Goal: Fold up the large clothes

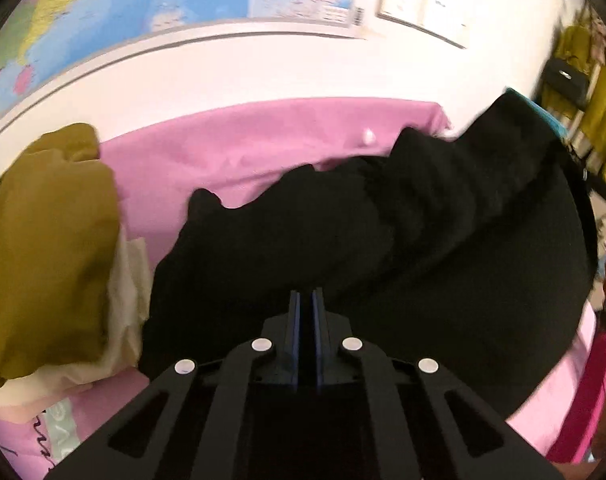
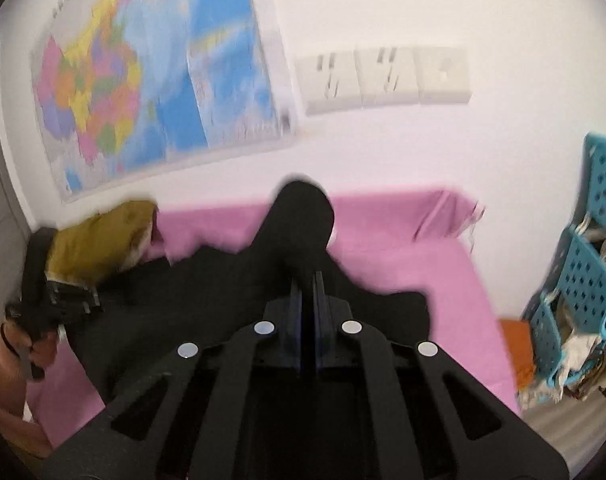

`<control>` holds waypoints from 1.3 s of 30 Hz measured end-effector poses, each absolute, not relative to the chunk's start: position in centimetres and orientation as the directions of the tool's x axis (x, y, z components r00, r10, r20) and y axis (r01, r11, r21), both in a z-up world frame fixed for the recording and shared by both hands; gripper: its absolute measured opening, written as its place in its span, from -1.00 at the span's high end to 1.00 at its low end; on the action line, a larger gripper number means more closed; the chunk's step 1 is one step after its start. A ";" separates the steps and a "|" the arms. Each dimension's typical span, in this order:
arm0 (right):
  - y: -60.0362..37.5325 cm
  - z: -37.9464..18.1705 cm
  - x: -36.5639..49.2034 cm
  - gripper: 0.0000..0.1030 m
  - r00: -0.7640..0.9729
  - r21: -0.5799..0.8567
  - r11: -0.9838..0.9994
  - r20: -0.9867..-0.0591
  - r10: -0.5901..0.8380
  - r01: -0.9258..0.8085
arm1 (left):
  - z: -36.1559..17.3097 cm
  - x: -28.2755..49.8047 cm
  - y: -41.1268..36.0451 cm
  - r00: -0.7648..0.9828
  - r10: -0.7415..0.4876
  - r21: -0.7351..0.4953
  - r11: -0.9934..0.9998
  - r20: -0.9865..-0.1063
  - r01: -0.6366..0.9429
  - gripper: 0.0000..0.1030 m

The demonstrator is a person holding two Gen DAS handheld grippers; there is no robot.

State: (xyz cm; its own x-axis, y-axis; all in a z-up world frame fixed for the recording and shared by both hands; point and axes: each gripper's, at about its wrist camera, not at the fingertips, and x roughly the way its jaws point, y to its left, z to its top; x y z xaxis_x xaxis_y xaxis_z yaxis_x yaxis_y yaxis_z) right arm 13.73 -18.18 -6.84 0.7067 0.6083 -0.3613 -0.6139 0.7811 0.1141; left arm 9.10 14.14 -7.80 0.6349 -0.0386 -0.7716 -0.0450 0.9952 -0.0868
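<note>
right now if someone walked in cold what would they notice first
The black garment dominates, bunched across the middle of the pink sheet, with both tools, left and right, closed on its cloth. Next comes the bright map on the wall behind, then the mustard clothes piled at the sheet's left end.

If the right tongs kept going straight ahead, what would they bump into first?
Probably the black garment itself: the right tongs look shut on it, and a raised hump of it stands just ahead. Beyond that come the pink cover and the wall, though depth is unclear.
</note>
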 end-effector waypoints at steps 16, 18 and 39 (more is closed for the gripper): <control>-18.8 -8.7 12.2 -0.01 0.681 0.150 0.776 -0.398 0.615 -0.613 | -4.7 5.8 11.5 0.740 -0.117 -0.103 0.993 -0.662 0.064 -0.22; -18.2 -8.7 11.8 -0.01 0.662 0.145 0.756 -0.397 0.635 -0.638 | -4.7 6.0 10.3 0.740 -0.142 -0.100 0.990 -0.658 0.101 -0.22; -18.1 -10.0 11.5 -0.21 0.633 0.224 0.729 -0.376 0.677 -0.646 | -7.7 8.0 8.2 0.698 -0.078 -0.057 0.997 -0.712 0.053 -0.25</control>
